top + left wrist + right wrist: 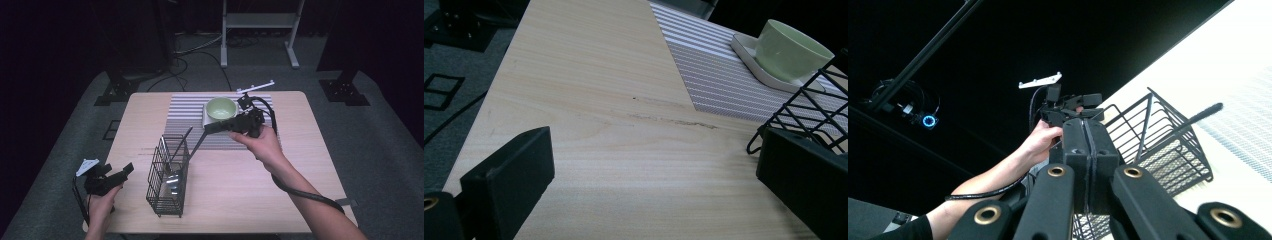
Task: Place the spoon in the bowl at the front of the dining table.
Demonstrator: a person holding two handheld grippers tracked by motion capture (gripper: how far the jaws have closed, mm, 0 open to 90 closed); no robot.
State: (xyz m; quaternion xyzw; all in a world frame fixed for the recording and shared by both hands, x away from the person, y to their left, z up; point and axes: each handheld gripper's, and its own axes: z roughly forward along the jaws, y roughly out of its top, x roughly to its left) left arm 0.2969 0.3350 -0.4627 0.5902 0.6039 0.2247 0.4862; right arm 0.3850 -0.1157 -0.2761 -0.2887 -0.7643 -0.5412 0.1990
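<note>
Idling: my left gripper (122,172) by the near table edge, jaws wide apart, empty.
Basket (167,175): one dark-handled tool already standing inside.
Spoon (196,146): head down in the basket, handle slanting up to my right gripper (209,129), jaws pinched together on it, I think.
Left: letting go.
Pose: right hand level over the striped mat (185,112).
</note>
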